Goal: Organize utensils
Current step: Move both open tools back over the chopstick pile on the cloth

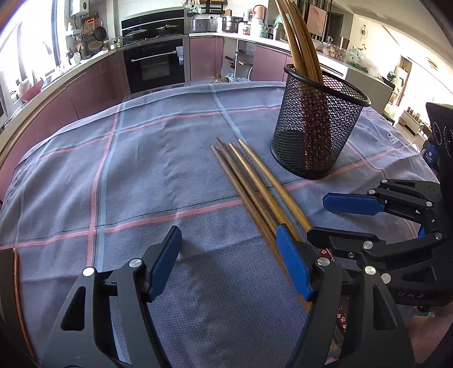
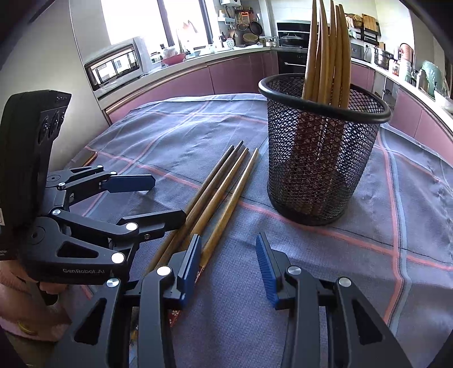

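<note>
Several brown wooden chopsticks [image 1: 249,178] lie side by side on the checked blue cloth [image 1: 127,175]; they also show in the right wrist view [image 2: 218,186]. A black mesh holder [image 1: 317,124] stands behind them with several chopsticks [image 1: 300,36] upright in it; it also shows in the right wrist view [image 2: 322,147]. My left gripper [image 1: 229,260] is open and empty, its right finger over the near ends of the lying chopsticks. My right gripper [image 2: 229,269] is open and empty just right of those ends; it also shows in the left wrist view [image 1: 331,218].
The cloth covers a round table whose copper rim [image 1: 17,271] shows at the left. Behind it run pink kitchen cabinets [image 1: 85,93], an oven [image 1: 155,65] and a cluttered counter [image 1: 243,25]. A microwave [image 2: 113,65] stands at the left.
</note>
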Available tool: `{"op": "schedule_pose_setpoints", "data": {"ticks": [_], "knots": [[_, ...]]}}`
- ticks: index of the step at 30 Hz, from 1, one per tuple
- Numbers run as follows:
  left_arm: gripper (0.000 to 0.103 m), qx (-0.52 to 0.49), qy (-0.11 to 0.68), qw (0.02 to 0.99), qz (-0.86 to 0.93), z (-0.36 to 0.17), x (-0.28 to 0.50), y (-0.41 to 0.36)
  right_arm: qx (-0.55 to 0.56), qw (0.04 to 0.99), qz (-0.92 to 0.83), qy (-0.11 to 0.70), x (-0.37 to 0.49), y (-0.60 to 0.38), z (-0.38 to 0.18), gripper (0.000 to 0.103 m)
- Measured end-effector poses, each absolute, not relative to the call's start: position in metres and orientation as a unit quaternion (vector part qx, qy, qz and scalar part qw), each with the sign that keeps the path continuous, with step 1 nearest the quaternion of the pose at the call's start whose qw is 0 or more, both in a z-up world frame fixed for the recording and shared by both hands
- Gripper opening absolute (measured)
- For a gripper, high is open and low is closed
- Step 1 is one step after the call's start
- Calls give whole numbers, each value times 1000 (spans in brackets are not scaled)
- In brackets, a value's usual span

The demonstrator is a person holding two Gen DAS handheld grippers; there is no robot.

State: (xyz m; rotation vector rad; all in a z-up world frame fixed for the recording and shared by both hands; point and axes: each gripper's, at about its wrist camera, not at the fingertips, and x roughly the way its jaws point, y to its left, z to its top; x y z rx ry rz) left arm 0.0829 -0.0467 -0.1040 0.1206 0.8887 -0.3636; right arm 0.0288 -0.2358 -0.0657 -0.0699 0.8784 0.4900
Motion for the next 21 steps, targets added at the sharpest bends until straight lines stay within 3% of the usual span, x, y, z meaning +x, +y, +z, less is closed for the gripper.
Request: {"op": "schedule_pose_setpoints", "data": {"ticks": [9,17,21], "knots": [[63,58,429,886,-168,-104,84,-43,-33,875,235,421,29,-236,-66,38],[42,60,428,882,-190,-104,83,-46,-33,876,231,422,34,-235,-66,36],[42,59,432,879,-193,-104,84,-45,-34,876,228,423,36,-234,-66,34]]}}
